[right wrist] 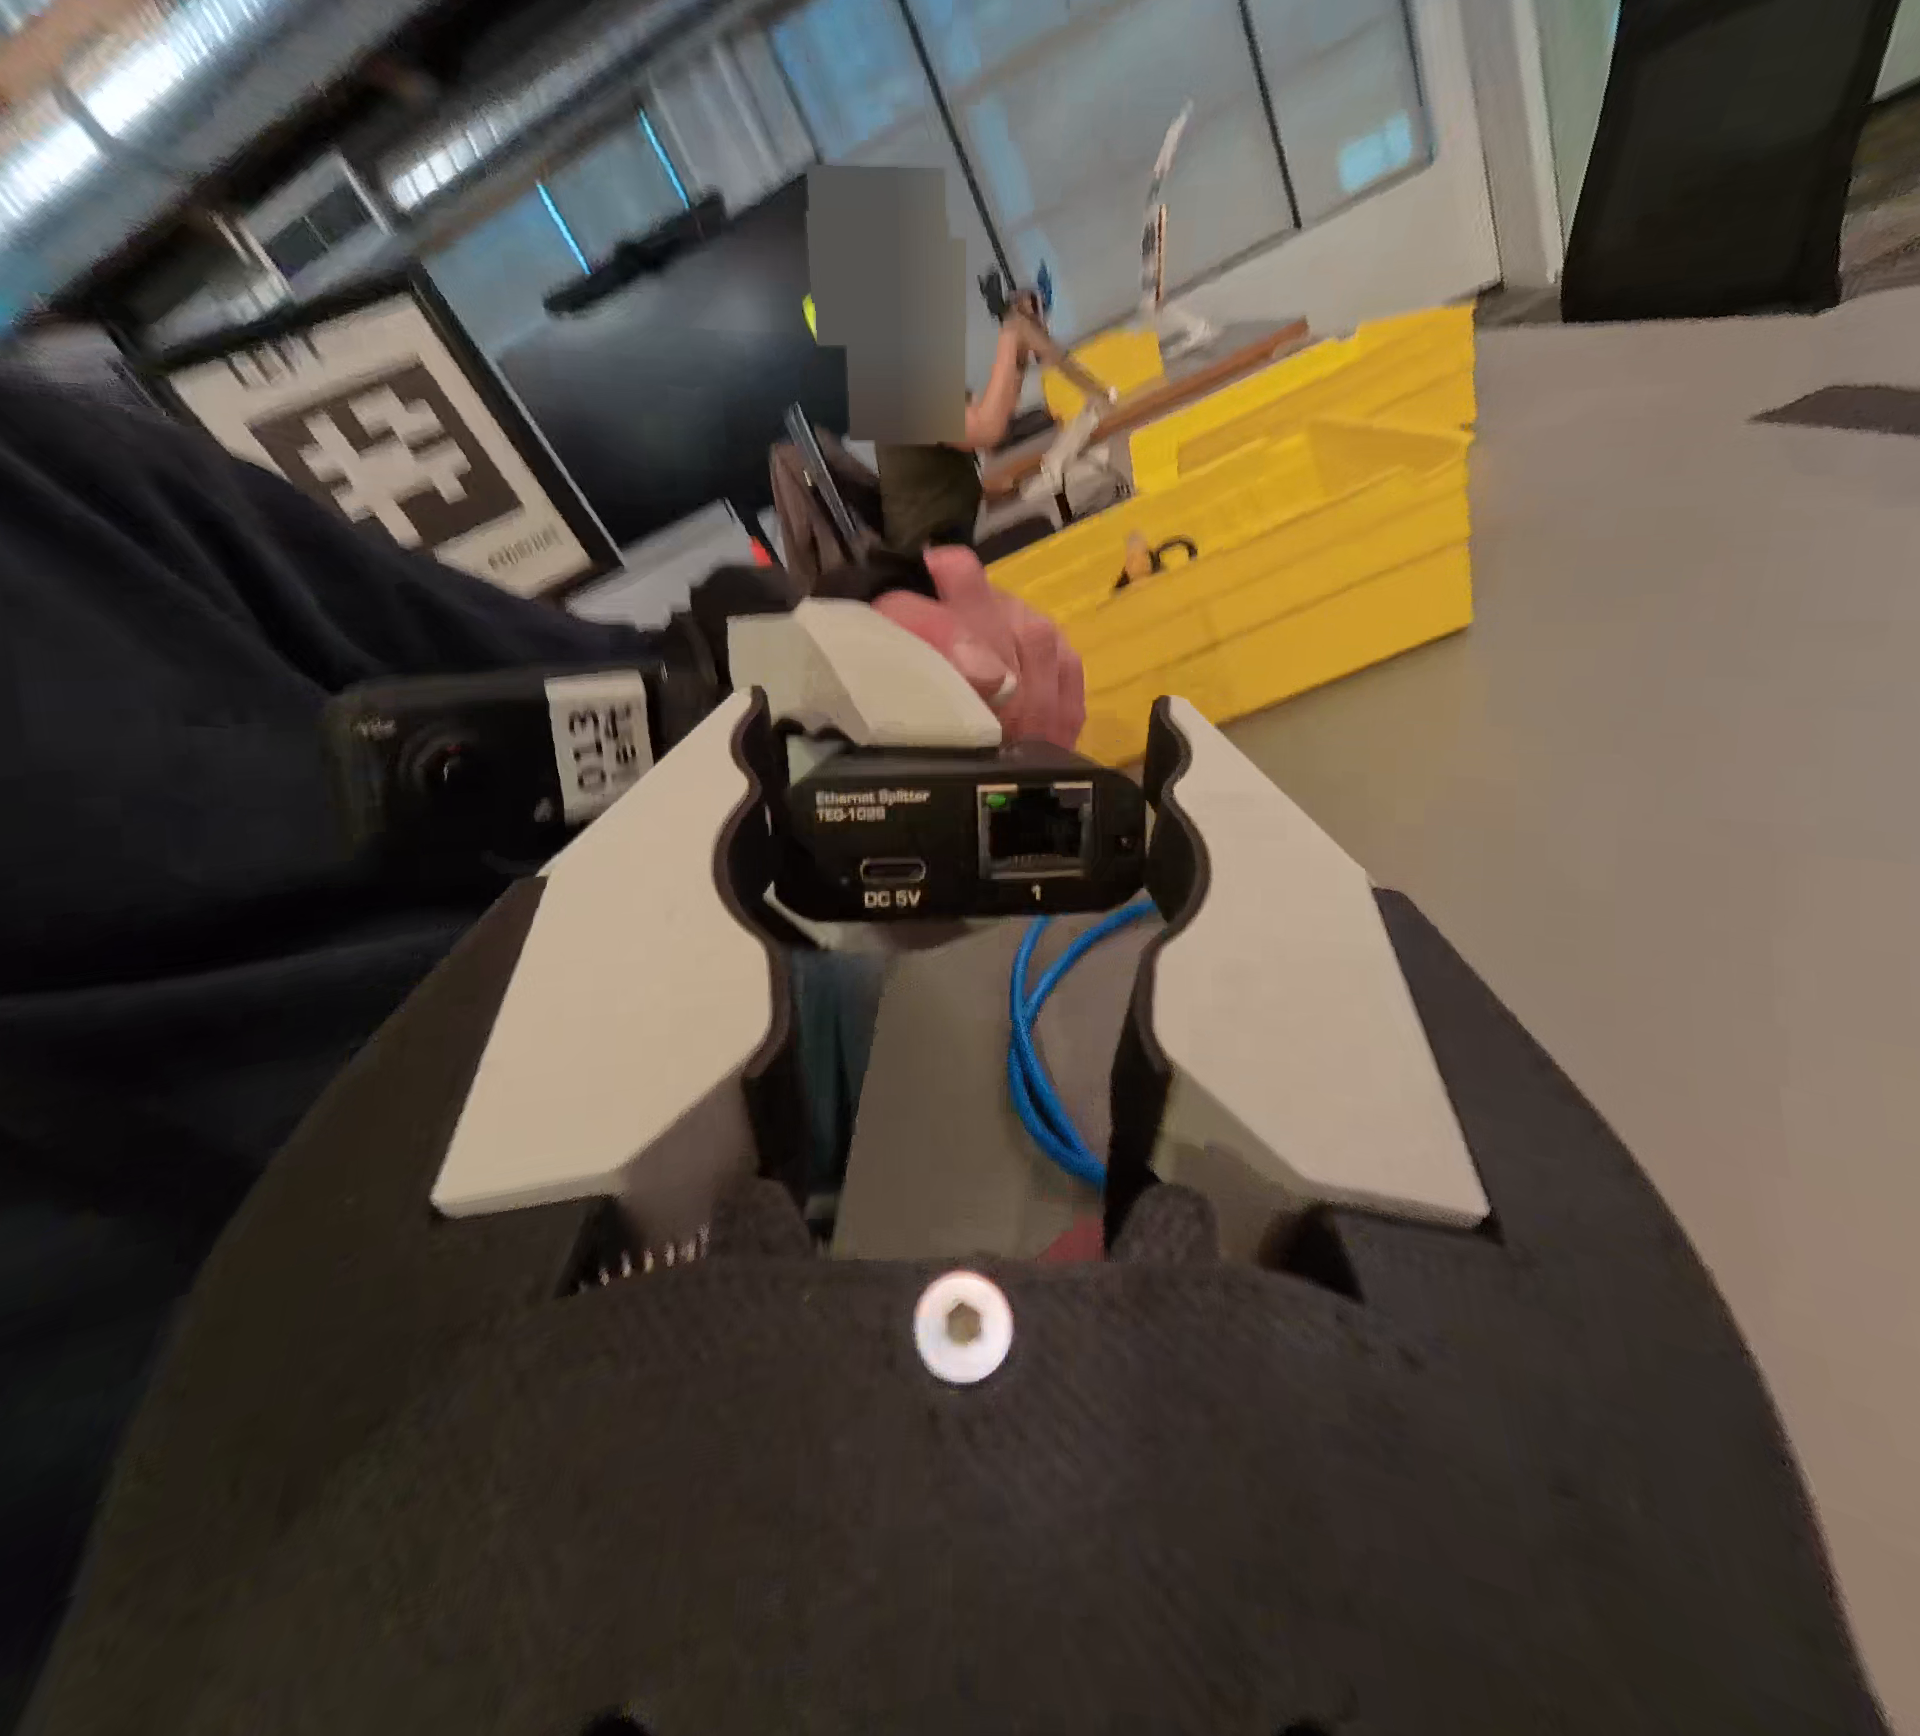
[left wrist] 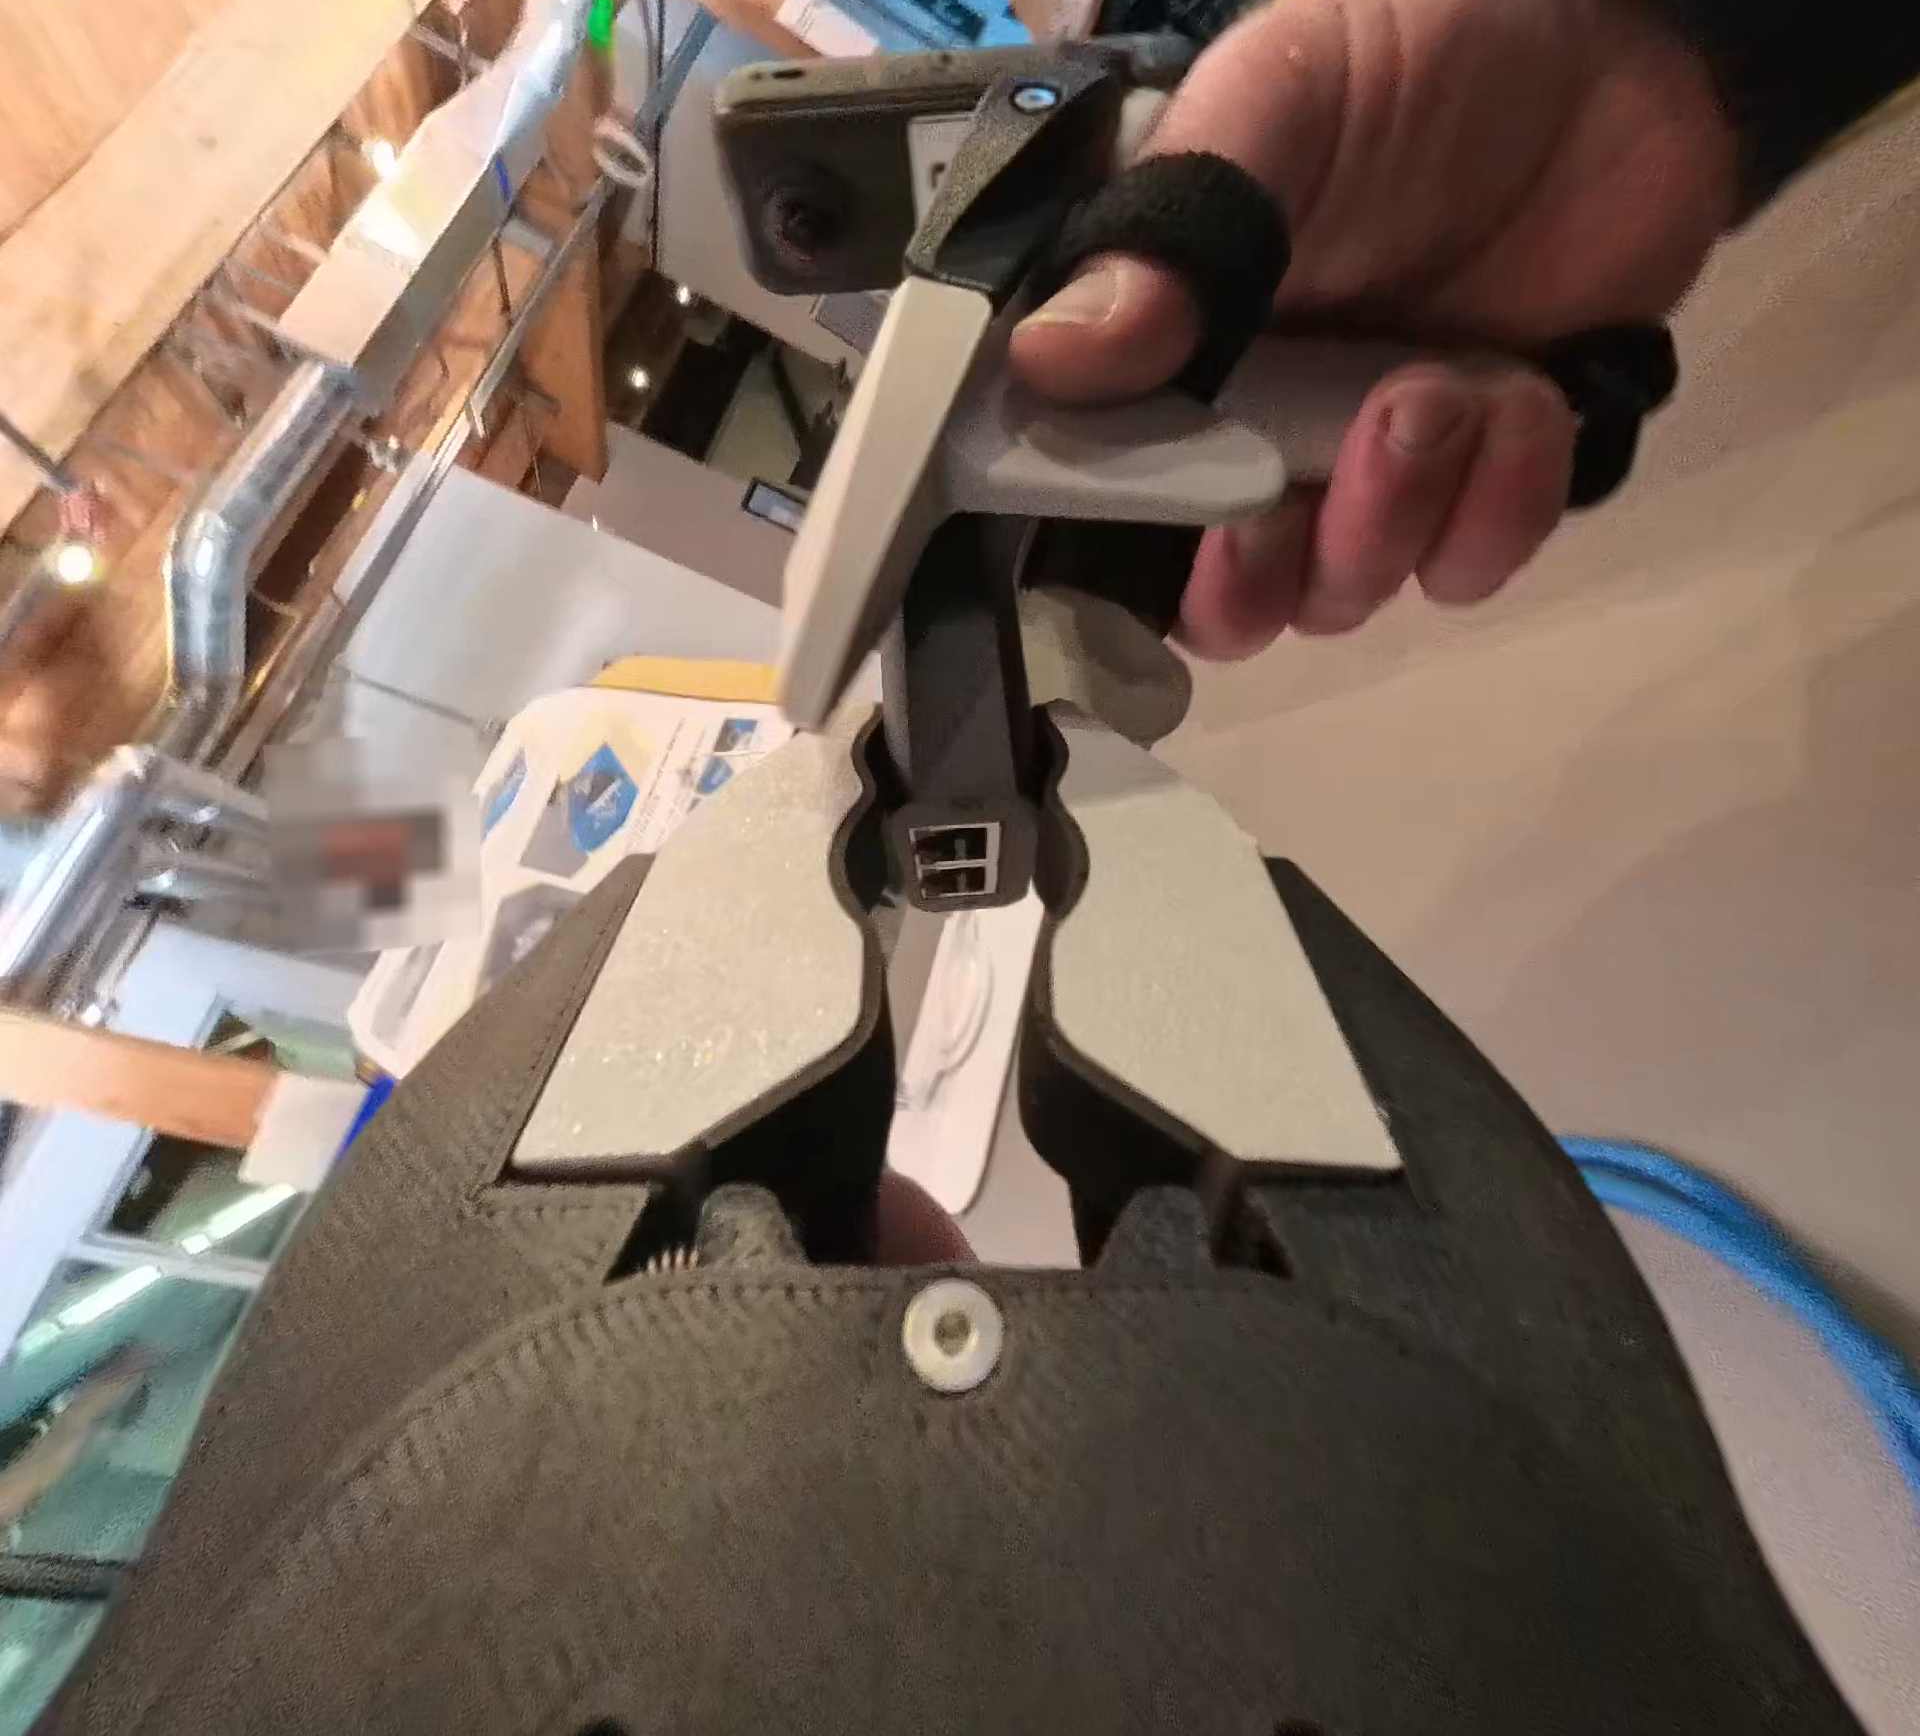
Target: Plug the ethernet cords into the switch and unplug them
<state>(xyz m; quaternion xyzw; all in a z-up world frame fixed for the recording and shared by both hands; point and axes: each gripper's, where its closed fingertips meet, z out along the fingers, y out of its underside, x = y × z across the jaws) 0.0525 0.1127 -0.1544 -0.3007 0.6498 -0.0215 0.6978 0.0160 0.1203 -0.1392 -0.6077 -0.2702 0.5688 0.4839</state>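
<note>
The small black switch (right wrist: 935, 839) is held in the air over the grey table (right wrist: 1662, 803) between both grippers. My right gripper (right wrist: 956, 813) has its jaws against the switch's two sides; the face towards it shows one empty ethernet port and a small power socket. My left gripper (left wrist: 961, 855) is shut on the other end (left wrist: 961, 860), where two empty ports face the camera. Each gripper, held by a hand, shows beyond the switch in the other's view. A blue ethernet cord (right wrist: 1039, 1063) lies looped below the switch; it also shows in the left wrist view (left wrist: 1766, 1271). I cannot tell where its plug is.
Yellow bins (right wrist: 1299, 543) stand on the table behind the switch. A framed black-and-white marker board (right wrist: 395, 460) stands at the left. A person sits in the background. Printed papers (left wrist: 582, 803) and a white sheet (left wrist: 956, 1042) lie on the table beyond my left gripper.
</note>
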